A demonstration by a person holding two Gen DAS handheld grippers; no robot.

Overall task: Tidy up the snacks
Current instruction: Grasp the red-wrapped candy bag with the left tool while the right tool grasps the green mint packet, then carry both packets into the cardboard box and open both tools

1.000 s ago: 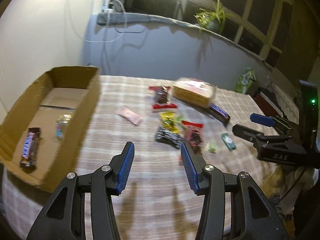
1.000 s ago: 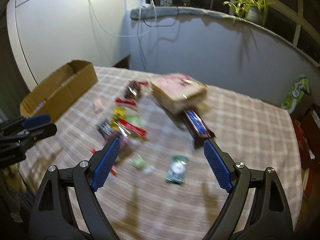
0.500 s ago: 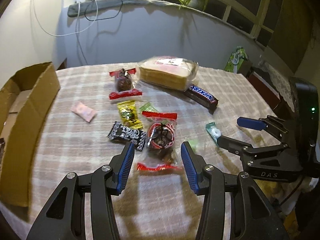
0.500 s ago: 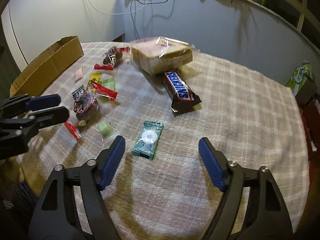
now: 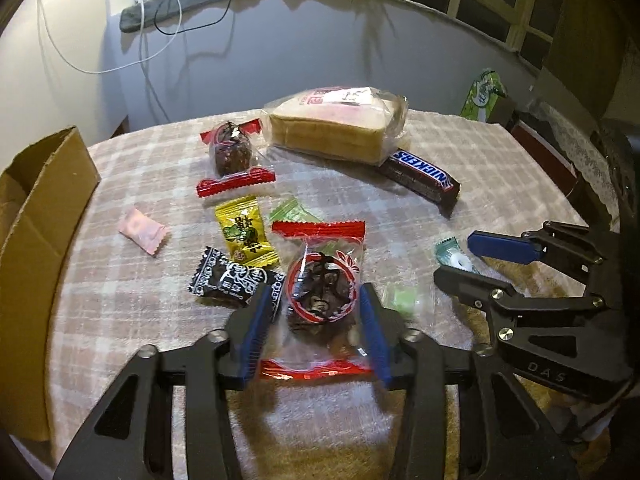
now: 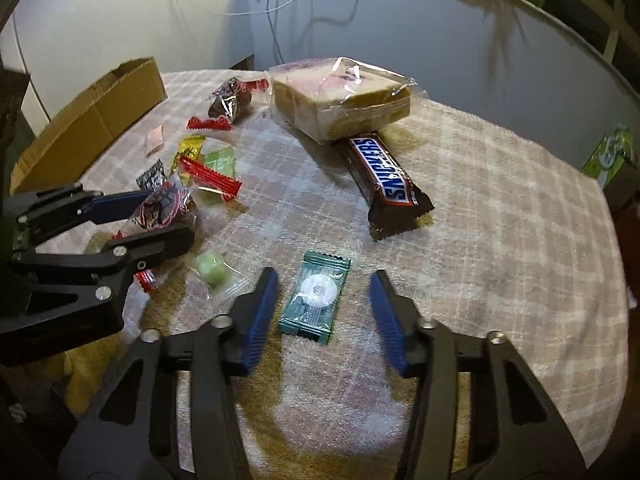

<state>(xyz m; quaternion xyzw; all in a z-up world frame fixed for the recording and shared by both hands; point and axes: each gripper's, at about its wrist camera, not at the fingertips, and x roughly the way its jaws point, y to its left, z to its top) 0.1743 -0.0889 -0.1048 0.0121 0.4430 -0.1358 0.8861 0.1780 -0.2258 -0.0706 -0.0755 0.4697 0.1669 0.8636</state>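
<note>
Snacks lie scattered on a checked tablecloth. A clear packet with red ends (image 5: 320,296) holding a dark snack lies between the fingers of my left gripper (image 5: 315,292). Its jaws are closing and the blue pads stand at the wrapper's sides. In the right wrist view the left gripper (image 6: 170,216) brackets that packet (image 6: 164,204). A teal mint packet (image 6: 316,296) lies flat between the fingers of my right gripper (image 6: 324,276). Those jaws are closing too, with a gap on each side. The left wrist view shows the right gripper (image 5: 456,258) over the mint packet (image 5: 454,256).
An open cardboard box (image 5: 44,208) stands at the table's left edge. A bagged sandwich (image 5: 336,128), a Snickers bar (image 5: 424,176), another red-ended packet (image 5: 232,152), and yellow (image 5: 244,232), black (image 5: 228,276), pink (image 5: 142,232) and green candies (image 5: 400,298) lie around. A green carton (image 5: 484,94) sits beyond the table.
My left gripper swung away from the box, came down around the red-ended packet and narrowed. My right gripper sank over the mint packet and its jaws narrowed a lot.
</note>
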